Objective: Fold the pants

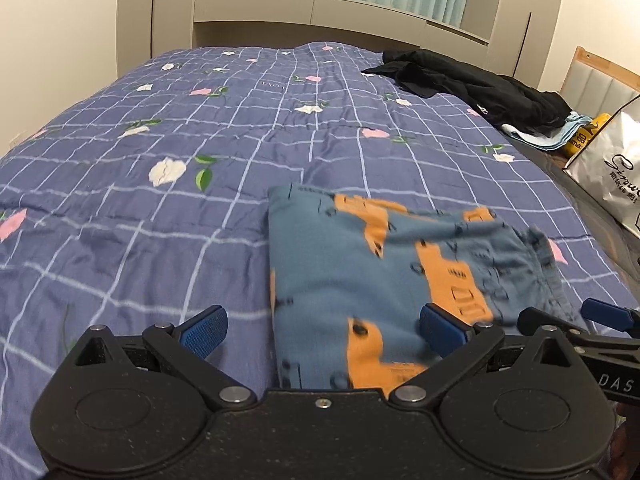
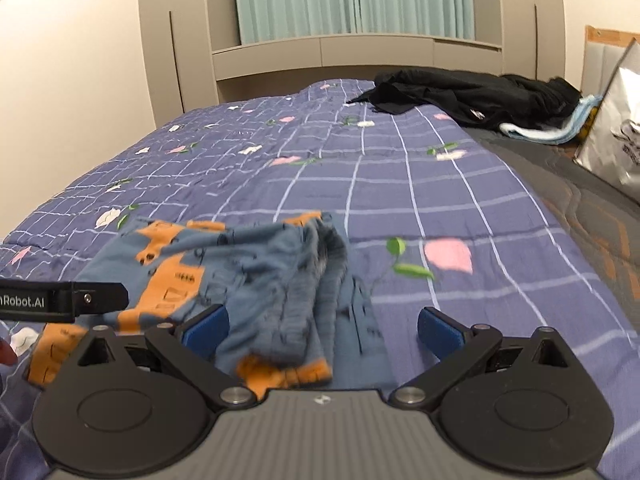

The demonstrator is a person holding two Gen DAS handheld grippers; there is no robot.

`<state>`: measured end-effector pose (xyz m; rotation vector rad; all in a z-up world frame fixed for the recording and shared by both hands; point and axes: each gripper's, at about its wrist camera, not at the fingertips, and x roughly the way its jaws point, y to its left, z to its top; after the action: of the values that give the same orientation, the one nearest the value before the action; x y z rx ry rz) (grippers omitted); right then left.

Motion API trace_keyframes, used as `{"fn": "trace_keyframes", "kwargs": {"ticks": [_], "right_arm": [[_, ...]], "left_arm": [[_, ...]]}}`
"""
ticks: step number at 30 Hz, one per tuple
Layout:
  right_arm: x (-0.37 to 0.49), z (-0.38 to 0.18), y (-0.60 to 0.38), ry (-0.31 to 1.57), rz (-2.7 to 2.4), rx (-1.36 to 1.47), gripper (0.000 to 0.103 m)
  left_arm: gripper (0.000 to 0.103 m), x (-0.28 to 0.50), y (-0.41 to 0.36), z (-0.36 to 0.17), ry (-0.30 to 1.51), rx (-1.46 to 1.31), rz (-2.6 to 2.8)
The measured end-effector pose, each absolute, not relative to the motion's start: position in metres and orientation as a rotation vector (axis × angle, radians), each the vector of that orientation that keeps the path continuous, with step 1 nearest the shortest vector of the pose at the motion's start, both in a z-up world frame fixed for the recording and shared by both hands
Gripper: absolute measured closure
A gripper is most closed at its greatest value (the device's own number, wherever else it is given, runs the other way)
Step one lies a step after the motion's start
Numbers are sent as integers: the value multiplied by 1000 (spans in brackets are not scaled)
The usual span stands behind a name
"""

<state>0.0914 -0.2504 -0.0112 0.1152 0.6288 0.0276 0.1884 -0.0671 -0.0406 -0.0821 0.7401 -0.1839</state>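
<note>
1. Left wrist view: the left gripper (image 1: 324, 328) is seen with its blue pads spread wide and nothing pinched; the folded blue pants (image 1: 380, 276), printed with orange vehicles, are laid flat on the purple checked floral quilt (image 1: 160, 200), their near edge between the pads

2. Right wrist view: the right gripper (image 2: 323, 330) is likewise held spread apart and empty; the pants (image 2: 256, 284) are seen bunched on the quilt (image 2: 460, 220) just ahead, towards the left pad, with black clothing (image 2: 480, 96) heaped at the far side

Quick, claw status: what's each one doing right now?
Left claw: open, holding nothing, over the folded pants.
Right claw: open, holding nothing, pants beneath it.
</note>
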Motion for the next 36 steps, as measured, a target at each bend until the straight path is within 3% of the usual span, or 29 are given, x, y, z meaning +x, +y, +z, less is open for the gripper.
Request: {"fn": "trace_keyframes", "kwargs": {"ticks": [36], "right_arm": [[35, -31, -253, 584, 8, 169, 0]], "left_arm": [[1, 129, -51, -59, 753, -183, -180]]}}
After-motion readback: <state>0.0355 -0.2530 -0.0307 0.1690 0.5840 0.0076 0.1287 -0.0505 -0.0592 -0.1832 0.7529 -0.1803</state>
